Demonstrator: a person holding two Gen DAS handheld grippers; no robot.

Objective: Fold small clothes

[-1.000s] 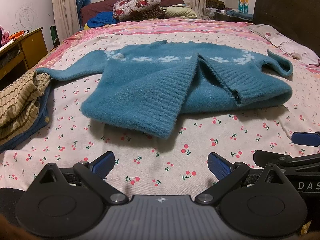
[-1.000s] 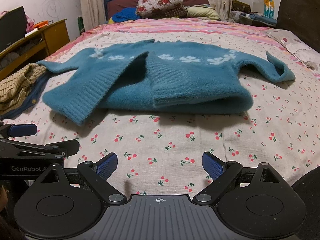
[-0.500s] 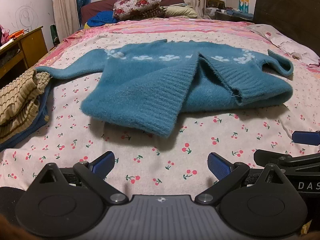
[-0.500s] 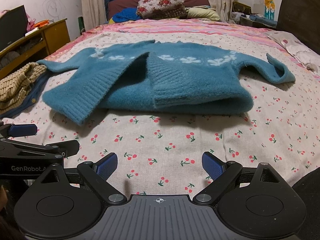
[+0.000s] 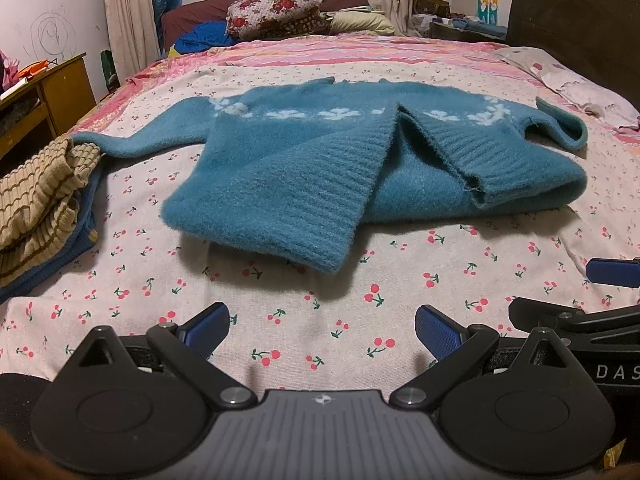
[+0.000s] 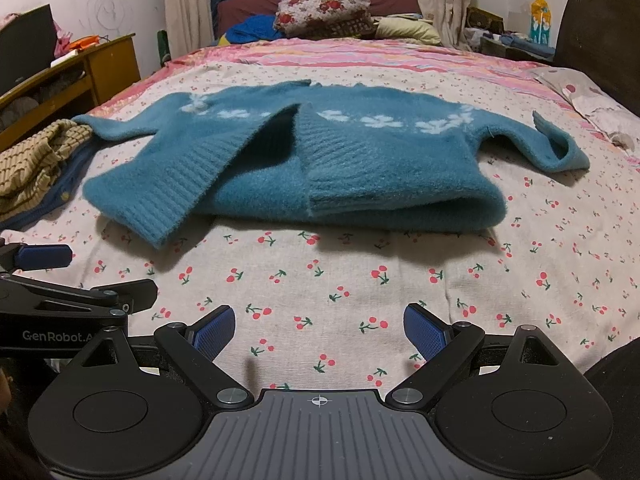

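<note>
Teal sweater [image 5: 320, 176]: partly folded, hem turned up toward the chest, on the cherry-print bed sheet [image 5: 320, 320], ahead of both tools, touching neither. Left hand-held gripper [image 5: 322, 326]: released, jaws wide apart, empty, low over the sheet. Right hand-held gripper [image 6: 319, 330]: released, empty, just beside the left. Striped tan garment pile [image 5: 36, 208]: far left of the left hand-held gripper, by one sleeve end.
</note>
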